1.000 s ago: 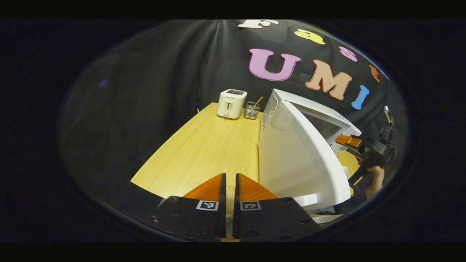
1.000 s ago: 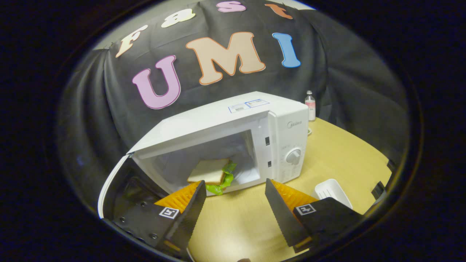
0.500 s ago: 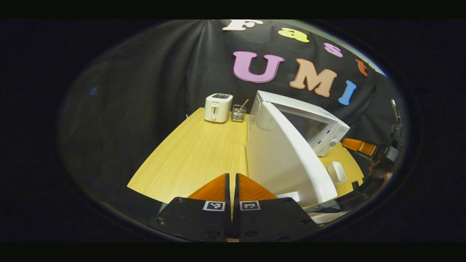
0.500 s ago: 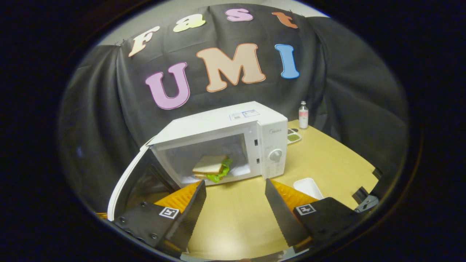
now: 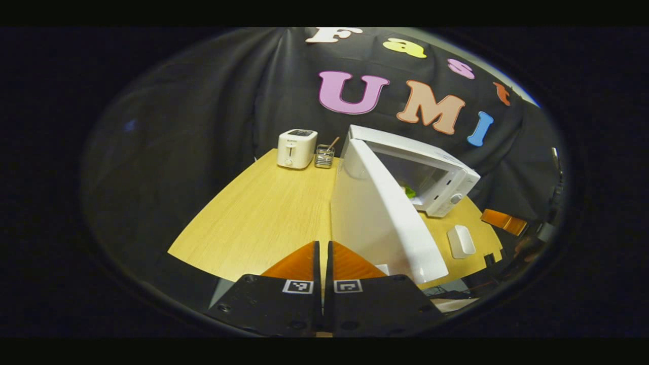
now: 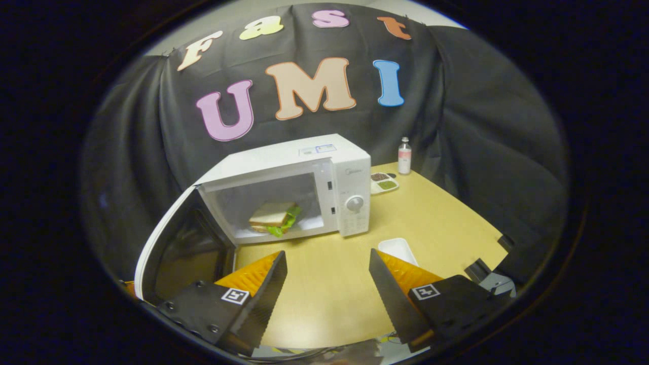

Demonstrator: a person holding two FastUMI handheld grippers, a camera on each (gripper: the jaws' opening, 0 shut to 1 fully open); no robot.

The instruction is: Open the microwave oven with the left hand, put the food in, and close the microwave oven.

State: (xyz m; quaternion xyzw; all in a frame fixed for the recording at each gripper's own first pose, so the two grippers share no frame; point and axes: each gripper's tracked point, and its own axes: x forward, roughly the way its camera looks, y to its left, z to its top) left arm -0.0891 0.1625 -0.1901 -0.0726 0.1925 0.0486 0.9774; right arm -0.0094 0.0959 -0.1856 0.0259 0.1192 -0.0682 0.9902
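In the right gripper view, the microwave door (image 6: 167, 243) is seen swung open at 9 o'clock, and the sandwich (image 6: 274, 218) lies inside the microwave (image 6: 309, 157) on the surface (image 6: 436, 218). The right tongs (image 6: 327, 284) are spread wide, holding nothing. The left tongs (image 5: 322, 261) are pressed together, empty.

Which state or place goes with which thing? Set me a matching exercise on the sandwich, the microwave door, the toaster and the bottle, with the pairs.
Things:
1. sandwich
2. microwave door
3. toaster
4. bottle

Places or states:
a. swung open
b. beside the wire holder
c. inside the microwave
d. upright, on the microwave's dial side

Pairs: 1-c, 2-a, 3-b, 4-d
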